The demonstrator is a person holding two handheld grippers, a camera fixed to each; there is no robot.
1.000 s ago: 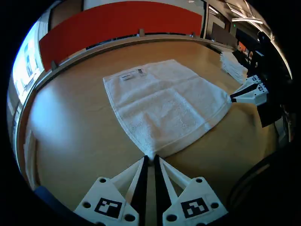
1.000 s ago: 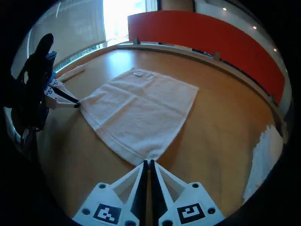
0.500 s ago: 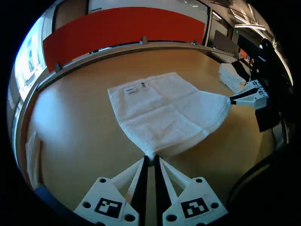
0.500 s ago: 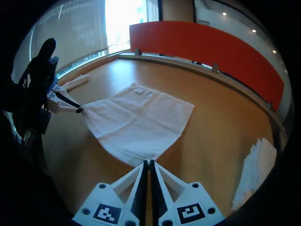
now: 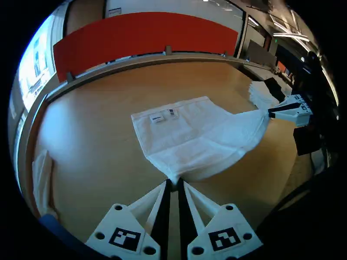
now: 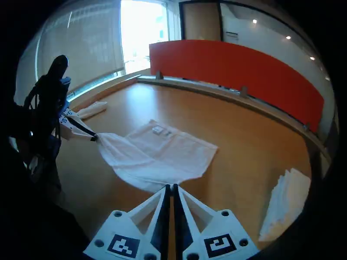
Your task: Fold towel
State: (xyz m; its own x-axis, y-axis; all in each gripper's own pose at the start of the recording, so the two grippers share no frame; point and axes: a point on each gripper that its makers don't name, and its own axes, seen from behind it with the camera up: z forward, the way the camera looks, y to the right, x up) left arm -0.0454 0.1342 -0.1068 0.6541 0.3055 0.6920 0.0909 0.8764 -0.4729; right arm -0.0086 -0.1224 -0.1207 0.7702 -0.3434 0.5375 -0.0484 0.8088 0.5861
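A white towel with small tags near its far edge is partly lifted off the wooden table. My left gripper is shut on the towel's near corner. In the left gripper view the right gripper holds the other near corner up at the right. My right gripper is shut on its corner of the towel. Off to the left in the right gripper view, the left gripper pinches the opposite corner. The near edge sags between the two grippers, while the far edge still lies on the table.
A stack of folded white towels lies on the table at the right. Another white cloth lies near the table's left edge. A red partition runs along the far edge of the table.
Both grippers have risen, lifting the towel's near edge off the table. The towel, flat a second ago, now hangs in a sagging curve between them.
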